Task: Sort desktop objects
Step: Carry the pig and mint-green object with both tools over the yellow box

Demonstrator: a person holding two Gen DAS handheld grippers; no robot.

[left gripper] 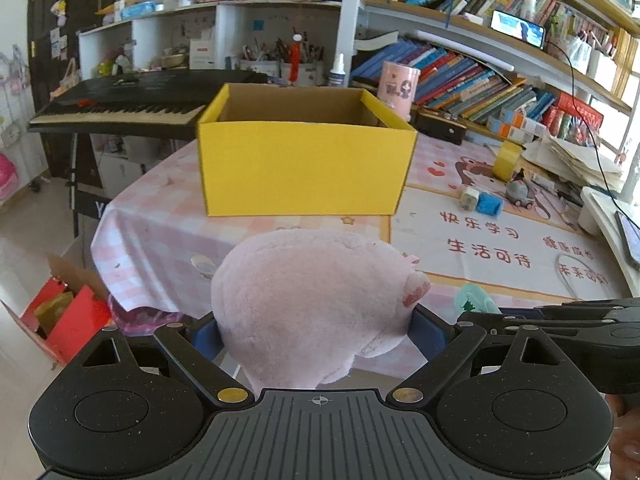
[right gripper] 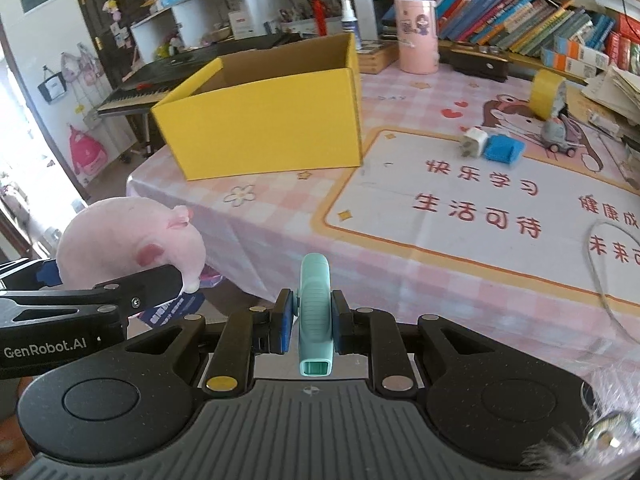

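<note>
Straight ahead over the desk's [left gripper: 248, 236] near-left corner sits the yellow box [left gripper: 304, 168], closest to the left gripper [left gripper: 316, 332] whose jaws hug the pink plush [left gripper: 312, 300], while the right gripper's [right gripper: 308, 320] jaws pinch the teal tool [right gripper: 315, 312] lengthwise.

Bookshelves [left gripper: 460, 76] w/ books behind table [right gripper: 400, 264]; black keyboard [left gripper: 116, 110] at left; dark door [left gripper: 52, 40]; pale floor [left gripper: 24, 232], daylight.

I am working in what looks like a child's study room at home. The tabletop [right gripper: 280, 216] wears a pink checked cloth and a cartoon learning mat [right gripper: 480, 200] printed with Chinese characters. Shelves of leaning books [left gripper: 460, 76] line the wall behind it. White cubbies hold pen cups [left gripper: 280, 64] and toys, and a black electronic keyboard [left gripper: 120, 108] stands beside the tabletop.
</note>
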